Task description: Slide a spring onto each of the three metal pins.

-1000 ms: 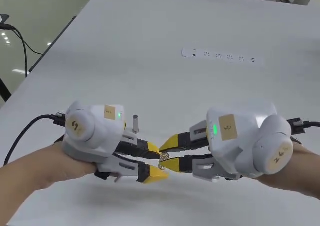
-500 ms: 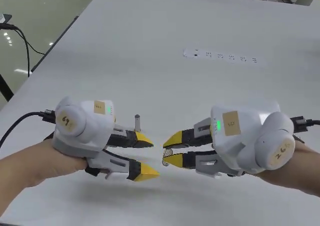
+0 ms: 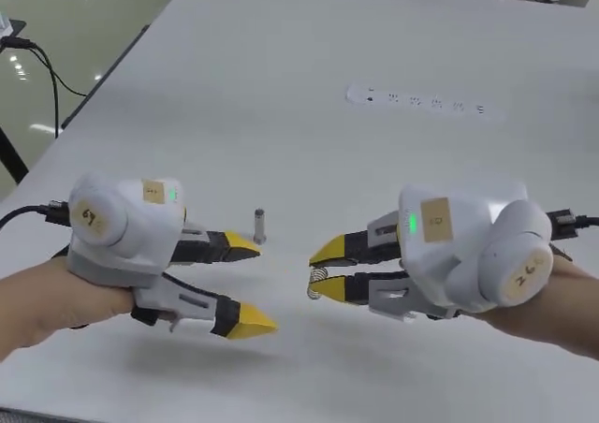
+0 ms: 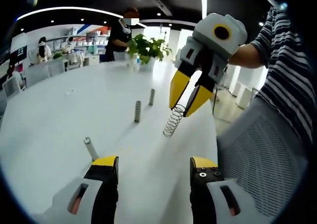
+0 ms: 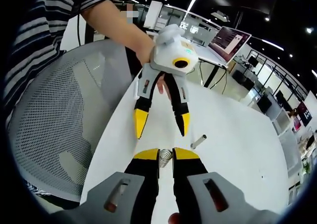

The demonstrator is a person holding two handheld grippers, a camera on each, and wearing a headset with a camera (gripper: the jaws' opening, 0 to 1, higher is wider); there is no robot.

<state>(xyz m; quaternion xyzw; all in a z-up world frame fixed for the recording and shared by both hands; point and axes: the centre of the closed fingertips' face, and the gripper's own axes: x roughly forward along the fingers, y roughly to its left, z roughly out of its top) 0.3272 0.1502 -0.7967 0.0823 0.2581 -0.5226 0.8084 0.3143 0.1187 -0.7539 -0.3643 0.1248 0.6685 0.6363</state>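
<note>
A small metal spring is pinched at one end between the yellow tips of my right gripper, which is shut on it above the white table. In the right gripper view the spring sits between the jaws of my right gripper. My left gripper faces it with its jaws wide open and nothing between them. One metal pin stands upright just behind the gap between both grippers. The left gripper view shows three pins in a row, and the spring hanging from the right gripper.
A white power strip lies farther back on the table. A black cable hangs off the left edge. A mesh chair stands at the near edge of the table. People stand in the far background.
My left gripper has opened and drawn back to the left, away from the spring. The right gripper keeps hold of the spring and has barely moved.
</note>
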